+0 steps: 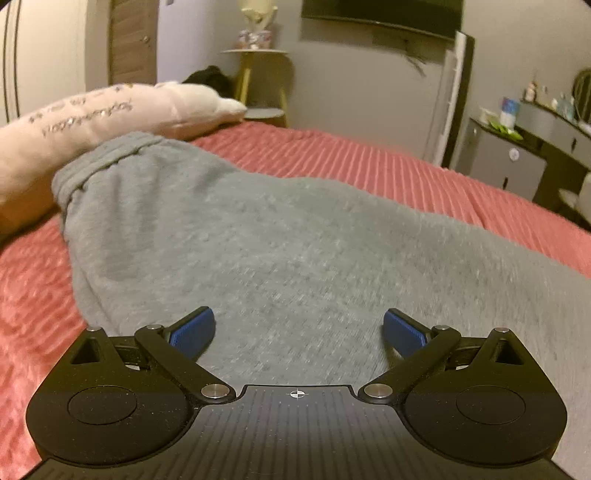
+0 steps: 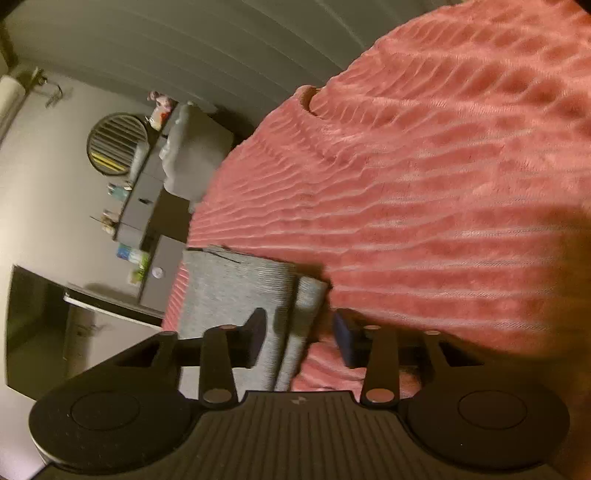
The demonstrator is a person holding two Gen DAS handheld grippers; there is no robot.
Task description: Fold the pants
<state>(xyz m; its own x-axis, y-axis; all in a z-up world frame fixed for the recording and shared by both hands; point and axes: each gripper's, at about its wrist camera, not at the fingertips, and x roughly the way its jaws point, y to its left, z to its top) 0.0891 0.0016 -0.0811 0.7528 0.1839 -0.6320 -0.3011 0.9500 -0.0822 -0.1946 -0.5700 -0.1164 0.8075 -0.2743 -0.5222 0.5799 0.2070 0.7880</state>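
Grey sweatpants [image 1: 258,236] lie flat on a pink ribbed bedspread [image 1: 369,162]; their waistband [image 1: 96,162] lies at the far left against a pillow. My left gripper [image 1: 298,328] hovers just above the grey fabric, jaws wide open and empty. In the right wrist view, rolled sideways, a ribbed cuff of the pants [image 2: 255,288] lies on the bedspread [image 2: 424,192]. My right gripper [image 2: 300,336] is open, its fingers on either side of the cuff's edge, not closed on it.
A cream pillow with lettering [image 1: 92,118] lies at the head of the bed. A small yellow-legged side table [image 1: 258,74], a wall TV [image 1: 380,14] and a dark dresser with clutter [image 1: 535,140] stand beyond the bed. A round mirror [image 2: 116,144] hangs on the wall.
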